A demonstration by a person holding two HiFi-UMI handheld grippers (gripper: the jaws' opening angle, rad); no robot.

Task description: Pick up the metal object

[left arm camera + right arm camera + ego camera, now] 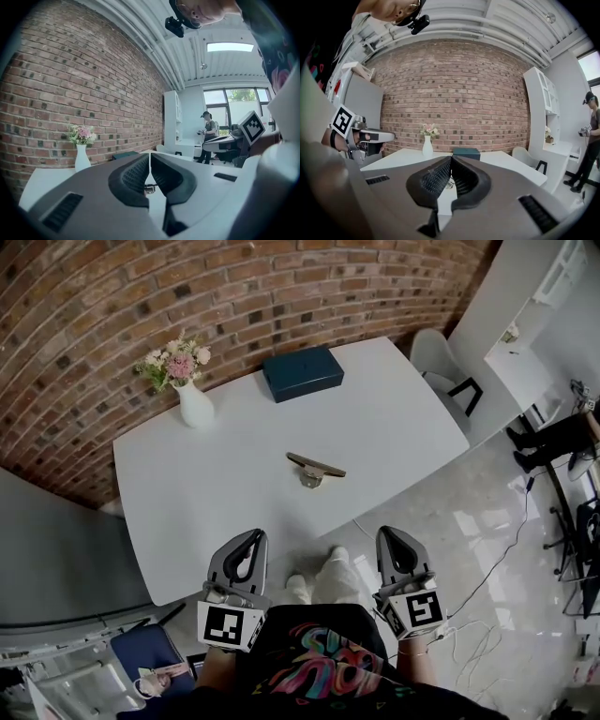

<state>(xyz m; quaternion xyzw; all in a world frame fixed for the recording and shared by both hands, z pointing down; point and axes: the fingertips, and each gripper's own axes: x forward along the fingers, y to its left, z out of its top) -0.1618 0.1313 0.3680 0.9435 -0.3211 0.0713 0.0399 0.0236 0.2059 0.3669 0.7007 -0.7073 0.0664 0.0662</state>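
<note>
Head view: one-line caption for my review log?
Left tongs and right tongs, both shut and empty, at the white table's near edge; metal object lies untouched mid-table, flower vase and dark box behind.

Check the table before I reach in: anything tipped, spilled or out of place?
Nothing stands out. The vase stands upright, the dark box lies flat, and the metal object lies alone midway across the table, touching neither. The left gripper and right gripper are both shut and empty.

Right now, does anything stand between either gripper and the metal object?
Nothing visible. Only bare table lies between the metal object and the left gripper and right gripper, both shut. The vase and dark box sit beyond it.
</note>
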